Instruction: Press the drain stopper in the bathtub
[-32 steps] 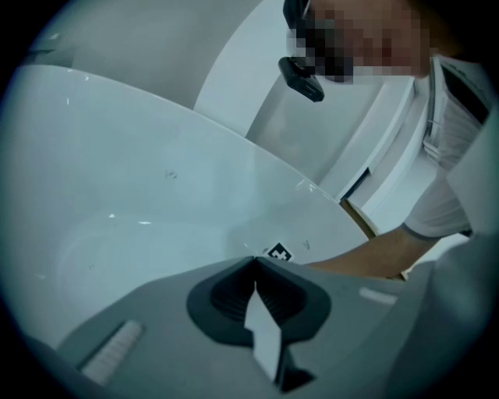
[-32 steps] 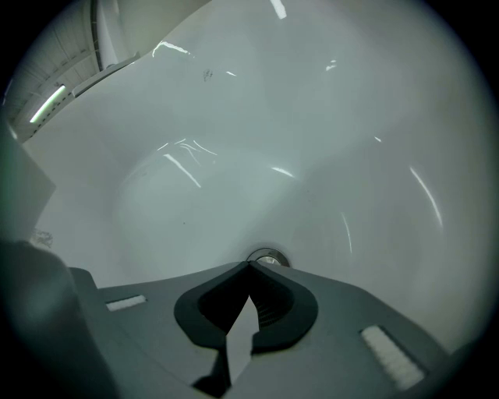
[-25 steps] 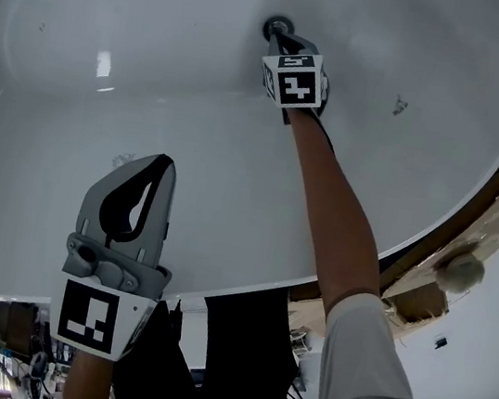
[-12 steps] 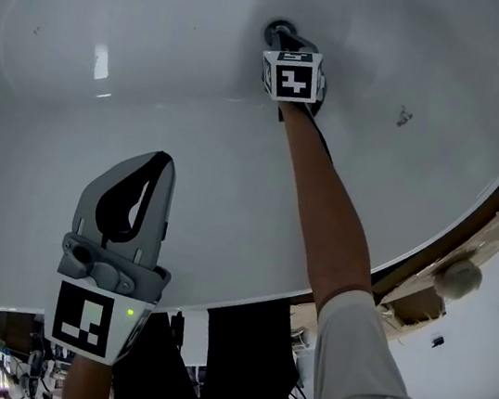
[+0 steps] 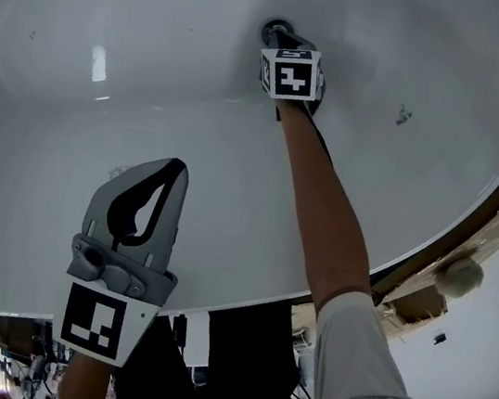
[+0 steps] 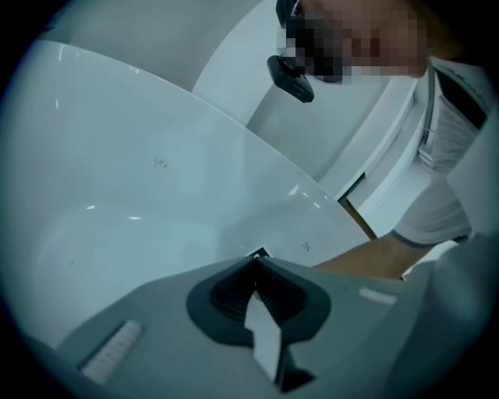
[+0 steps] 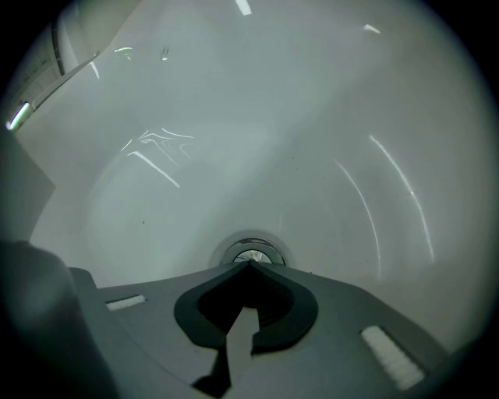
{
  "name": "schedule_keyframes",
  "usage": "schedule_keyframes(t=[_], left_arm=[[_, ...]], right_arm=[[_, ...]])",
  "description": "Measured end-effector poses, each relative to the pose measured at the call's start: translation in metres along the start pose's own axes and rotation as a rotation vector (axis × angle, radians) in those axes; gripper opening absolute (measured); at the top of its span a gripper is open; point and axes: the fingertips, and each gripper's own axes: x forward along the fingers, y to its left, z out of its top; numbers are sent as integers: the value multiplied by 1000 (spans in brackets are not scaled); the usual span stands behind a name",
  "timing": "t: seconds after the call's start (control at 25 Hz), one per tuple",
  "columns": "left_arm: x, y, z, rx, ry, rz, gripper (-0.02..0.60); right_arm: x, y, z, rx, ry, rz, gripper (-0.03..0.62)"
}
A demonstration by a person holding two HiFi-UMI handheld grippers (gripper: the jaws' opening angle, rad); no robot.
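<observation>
Drain stopper (image 5: 276, 29) sits at the far end of the bathtub (image 5: 71, 138) floor, a chrome ring just past the jaw tips in the right gripper view (image 7: 251, 253). Right gripper (image 5: 284, 37) is clenched on nothing, its tips at the stopper's near edge. It has barely shifted over the last second, so the press looks held or in progress. Left gripper (image 5: 177, 169) is also closed and empty, and has drifted slightly rightward near the tub's near wall, idle.
</observation>
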Motion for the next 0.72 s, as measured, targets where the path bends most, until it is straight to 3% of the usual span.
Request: schedule_keyframes(t=[0.24, 0.72], left_arm=[[1, -1, -3, -25, 1, 6, 0], [0, -6, 6, 19, -13, -23, 0]], right_arm=[[3, 1, 1, 29, 17, -24, -3], [7, 7, 2, 31, 25, -6, -4]])
